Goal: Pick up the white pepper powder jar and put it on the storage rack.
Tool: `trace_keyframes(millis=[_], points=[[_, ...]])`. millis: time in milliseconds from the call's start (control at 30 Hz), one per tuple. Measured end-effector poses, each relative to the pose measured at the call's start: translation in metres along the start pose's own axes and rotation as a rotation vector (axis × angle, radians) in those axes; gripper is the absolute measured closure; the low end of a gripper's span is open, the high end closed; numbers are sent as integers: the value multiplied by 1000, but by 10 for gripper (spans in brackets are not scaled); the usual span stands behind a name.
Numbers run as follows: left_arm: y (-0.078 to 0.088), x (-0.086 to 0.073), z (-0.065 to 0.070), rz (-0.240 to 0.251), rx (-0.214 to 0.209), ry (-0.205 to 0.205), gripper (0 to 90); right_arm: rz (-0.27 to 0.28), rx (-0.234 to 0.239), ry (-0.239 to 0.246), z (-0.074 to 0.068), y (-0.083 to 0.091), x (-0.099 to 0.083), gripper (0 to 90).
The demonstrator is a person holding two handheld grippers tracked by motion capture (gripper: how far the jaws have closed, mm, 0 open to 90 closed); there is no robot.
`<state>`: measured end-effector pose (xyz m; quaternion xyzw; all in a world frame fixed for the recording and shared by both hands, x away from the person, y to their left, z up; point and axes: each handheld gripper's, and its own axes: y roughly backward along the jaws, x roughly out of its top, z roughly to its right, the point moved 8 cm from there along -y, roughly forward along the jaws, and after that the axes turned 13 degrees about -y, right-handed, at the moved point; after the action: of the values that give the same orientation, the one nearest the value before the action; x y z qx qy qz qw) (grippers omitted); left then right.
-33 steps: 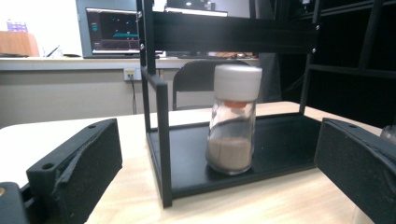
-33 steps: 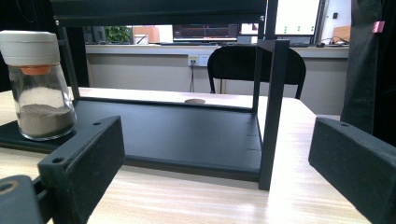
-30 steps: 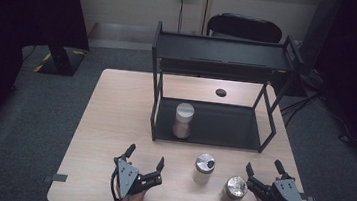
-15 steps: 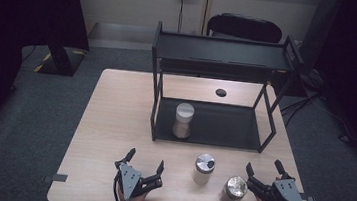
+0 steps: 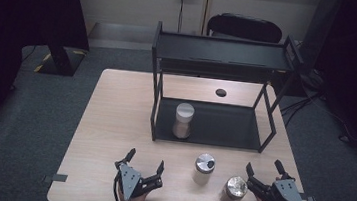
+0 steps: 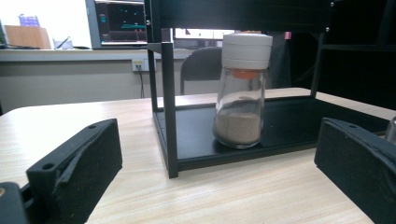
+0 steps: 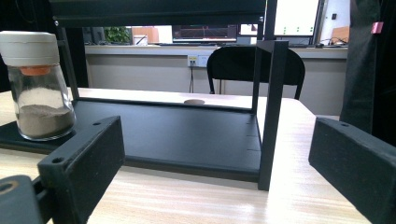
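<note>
Near edge of the table first: the left gripper [image 5: 145, 169] sat with its jaws spread wide and holding nothing, and the right gripper [image 5: 264, 174] was spread just as wide, also empty, over at the near right corner. Between them stood two jars, both upright. The metal-lidded jar [image 5: 234, 189] stood just beside the right gripper, on its left flank and all but touching the left jaw. The shaker jar [image 5: 204, 168] with the dark-spotted cap stood a little farther in, roughly between the two grippers. So the right hand looked the nearer one for the metal-lidded jar; my read was that it would need to swing left rather than push forward, taking the jar across its upright sides.

Farther back, the black rack [image 5: 154, 113] straddled the table's middle. On its lower shelf, toward the left, stood the white-capped jar [image 6: 241, 88], upright, with brownish powder low in the glass. Beyond the rack lay a small dark disc [image 5: 220, 92].
</note>
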<state>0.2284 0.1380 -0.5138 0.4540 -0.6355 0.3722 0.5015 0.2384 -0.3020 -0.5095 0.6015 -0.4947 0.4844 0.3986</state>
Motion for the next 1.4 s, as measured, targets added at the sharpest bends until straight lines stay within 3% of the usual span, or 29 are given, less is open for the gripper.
trace_keyframes(millis=[333, 633, 1100, 1333, 1400], points=[[0, 0, 1, -3, 7, -1, 3, -3, -24, -28, -1, 1, 5, 25], [0, 0, 1, -3, 11, 0, 3, 6, -7, -29, -5, 3, 15, 37], [0, 0, 1, -4, 16, -1, 3, 28, 6, -32, -22, 9, 43, 39], [0, 1, 2, -5, 19, 0, 3, 28, 25, -6, -34, 10, 55, 28], [0, 1, 2, -7, 19, 0, 3, 29, 32, -21, -36, 10, 57, 28]])
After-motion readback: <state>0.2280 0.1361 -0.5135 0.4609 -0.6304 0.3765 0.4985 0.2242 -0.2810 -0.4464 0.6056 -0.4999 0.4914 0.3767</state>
